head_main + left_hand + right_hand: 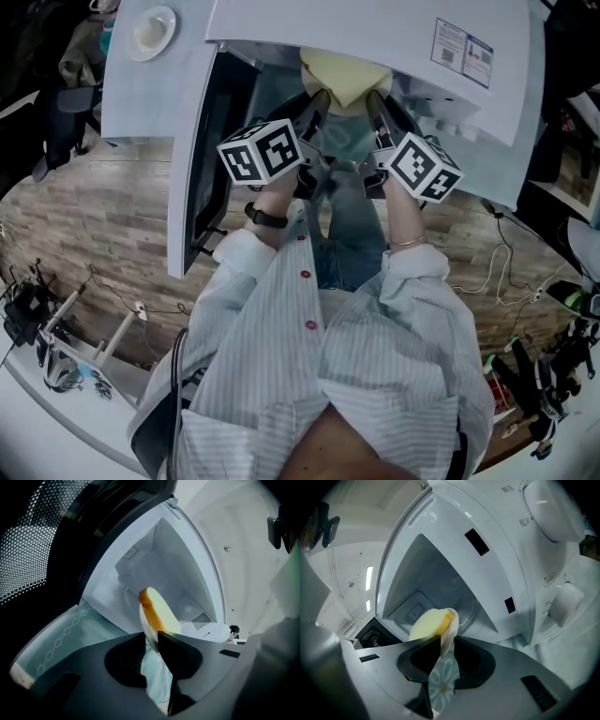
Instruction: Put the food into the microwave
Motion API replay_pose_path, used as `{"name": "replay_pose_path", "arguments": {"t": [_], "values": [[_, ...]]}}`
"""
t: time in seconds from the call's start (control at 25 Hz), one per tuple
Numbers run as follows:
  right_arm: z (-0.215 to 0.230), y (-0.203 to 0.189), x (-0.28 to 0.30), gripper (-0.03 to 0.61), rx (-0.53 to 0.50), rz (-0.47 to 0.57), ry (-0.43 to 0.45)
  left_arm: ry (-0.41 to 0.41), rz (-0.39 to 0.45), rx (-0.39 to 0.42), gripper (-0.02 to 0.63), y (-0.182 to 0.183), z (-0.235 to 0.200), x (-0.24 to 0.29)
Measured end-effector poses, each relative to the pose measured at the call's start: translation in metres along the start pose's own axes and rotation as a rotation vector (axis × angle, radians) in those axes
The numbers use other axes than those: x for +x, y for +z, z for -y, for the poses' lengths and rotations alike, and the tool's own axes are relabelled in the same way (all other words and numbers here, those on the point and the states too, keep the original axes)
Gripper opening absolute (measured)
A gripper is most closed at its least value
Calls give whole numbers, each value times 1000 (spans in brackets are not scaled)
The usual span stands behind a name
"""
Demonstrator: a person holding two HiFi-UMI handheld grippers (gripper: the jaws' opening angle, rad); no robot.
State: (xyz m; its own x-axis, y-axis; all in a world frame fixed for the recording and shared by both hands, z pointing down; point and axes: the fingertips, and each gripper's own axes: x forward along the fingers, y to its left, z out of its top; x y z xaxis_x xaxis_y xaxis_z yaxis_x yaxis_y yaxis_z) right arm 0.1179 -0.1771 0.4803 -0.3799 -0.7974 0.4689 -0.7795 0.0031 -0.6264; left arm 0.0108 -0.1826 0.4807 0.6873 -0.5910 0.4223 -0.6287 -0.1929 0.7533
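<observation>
Both grippers carry one plate (345, 141) at the top centre of the head view. The left gripper (151, 644) has its jaws clamped on one rim and the right gripper (446, 645) has its jaws clamped on the opposite rim. The food (345, 75), a pale yellow slice with an orange-brown crust, rides on the plate at the mouth of the open microwave (436, 573). To do this step well, I would hold both hands level and move them in together, so the thin, smooth, probably glazed plate neither tilts nor twists in the narrow pinches. I would then set it flat on the cavity floor before either side lets go. The plate's face is pale green with a daisy-like print. The cavity walls are smooth white, and the door (28, 559) is dark with a dotted mesh.
</observation>
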Motion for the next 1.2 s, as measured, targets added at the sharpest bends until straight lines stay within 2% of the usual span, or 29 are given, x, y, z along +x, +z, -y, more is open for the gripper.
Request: {"name": "replay_pose_path", "arguments": {"t": [0.56,0.96,1.2], "values": [[11,11,26,106,3,31,-22,5,5,28,80,16,-13,26],[18,15,39,106,42,71,-26,9,17,70,83,25,-18,40],[21,17,45,106,21,80,-32,15,23,105,86,30,-22,46]]}}
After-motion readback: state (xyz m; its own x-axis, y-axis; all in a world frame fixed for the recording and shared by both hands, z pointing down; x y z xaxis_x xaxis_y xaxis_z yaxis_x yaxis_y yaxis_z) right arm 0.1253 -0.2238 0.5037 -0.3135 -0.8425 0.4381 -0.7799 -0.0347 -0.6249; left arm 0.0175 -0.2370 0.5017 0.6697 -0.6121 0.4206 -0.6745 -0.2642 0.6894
